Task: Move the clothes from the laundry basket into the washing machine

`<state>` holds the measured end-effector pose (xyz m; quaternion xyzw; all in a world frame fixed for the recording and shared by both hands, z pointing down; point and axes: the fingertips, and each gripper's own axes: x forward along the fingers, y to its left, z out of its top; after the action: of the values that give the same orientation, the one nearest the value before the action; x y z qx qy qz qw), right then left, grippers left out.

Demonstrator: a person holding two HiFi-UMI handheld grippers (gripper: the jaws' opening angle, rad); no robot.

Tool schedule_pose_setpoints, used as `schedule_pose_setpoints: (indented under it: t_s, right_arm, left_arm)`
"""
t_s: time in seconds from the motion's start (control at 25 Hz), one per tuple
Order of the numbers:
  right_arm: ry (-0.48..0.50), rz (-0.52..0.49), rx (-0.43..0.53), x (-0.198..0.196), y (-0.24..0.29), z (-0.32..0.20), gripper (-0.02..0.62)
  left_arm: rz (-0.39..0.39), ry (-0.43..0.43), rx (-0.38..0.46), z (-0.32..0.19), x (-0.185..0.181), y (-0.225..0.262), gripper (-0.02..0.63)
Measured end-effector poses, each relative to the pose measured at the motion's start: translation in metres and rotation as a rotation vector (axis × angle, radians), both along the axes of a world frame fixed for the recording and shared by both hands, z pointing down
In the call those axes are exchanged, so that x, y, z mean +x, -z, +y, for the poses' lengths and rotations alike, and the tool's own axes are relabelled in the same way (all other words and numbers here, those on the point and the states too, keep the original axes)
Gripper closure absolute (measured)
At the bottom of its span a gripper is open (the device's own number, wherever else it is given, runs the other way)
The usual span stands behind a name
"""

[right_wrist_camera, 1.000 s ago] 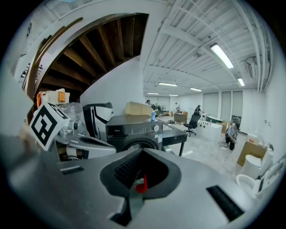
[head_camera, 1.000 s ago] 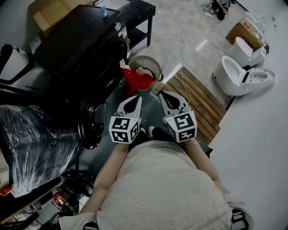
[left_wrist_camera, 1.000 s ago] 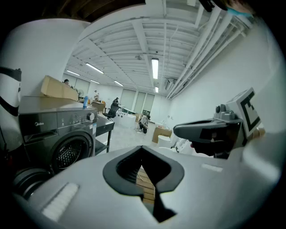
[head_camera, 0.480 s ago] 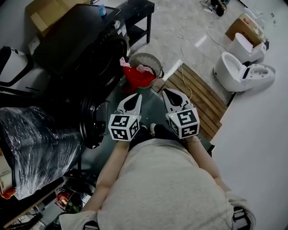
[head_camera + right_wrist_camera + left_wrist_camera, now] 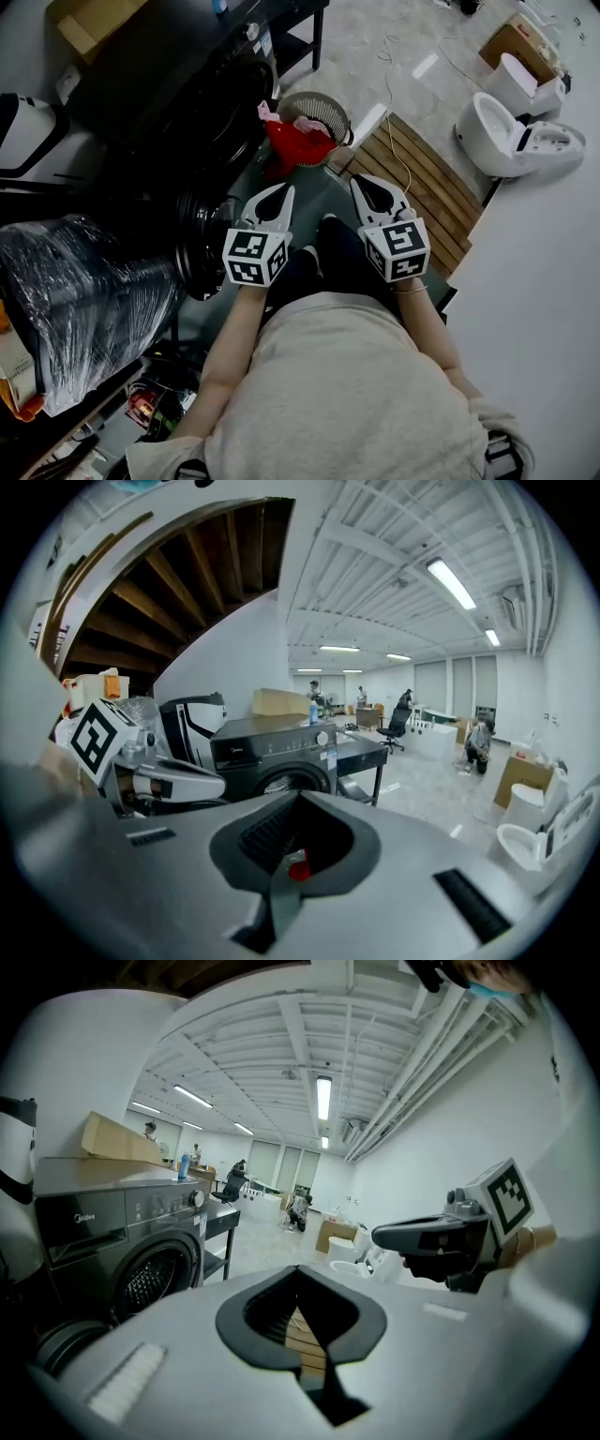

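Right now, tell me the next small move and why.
Probably carry the right claw forward toward the red clothes at the laundry basket, opening it on the way: both it and the left claw are shut, empty, and short of the basket.

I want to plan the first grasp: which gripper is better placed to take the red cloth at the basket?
Probably left. In the head view the left gripper is nearer the red cloth than the right gripper, and on the side of the washing machine. Both are shut and empty.
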<state>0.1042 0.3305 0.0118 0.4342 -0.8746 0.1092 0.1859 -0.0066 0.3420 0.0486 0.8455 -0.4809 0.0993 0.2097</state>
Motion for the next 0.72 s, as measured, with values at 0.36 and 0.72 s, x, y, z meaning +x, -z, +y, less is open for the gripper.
schedule_pose_setpoints:
  t_s: [0.36, 0.72]
  right_arm:
    - [0.059, 0.025, -0.057, -0.012, -0.034, -0.073, 0.586]
    - [0.174, 0.012, -0.148, -0.005, -0.053, -0.189, 0.586]
  left_arm:
    - [0.024, 0.011, -0.060, -0.066, 0.006, -0.025, 0.596]
    - [0.060, 0.107, -0.130, -0.165, 0.015, -0.038, 0.595]
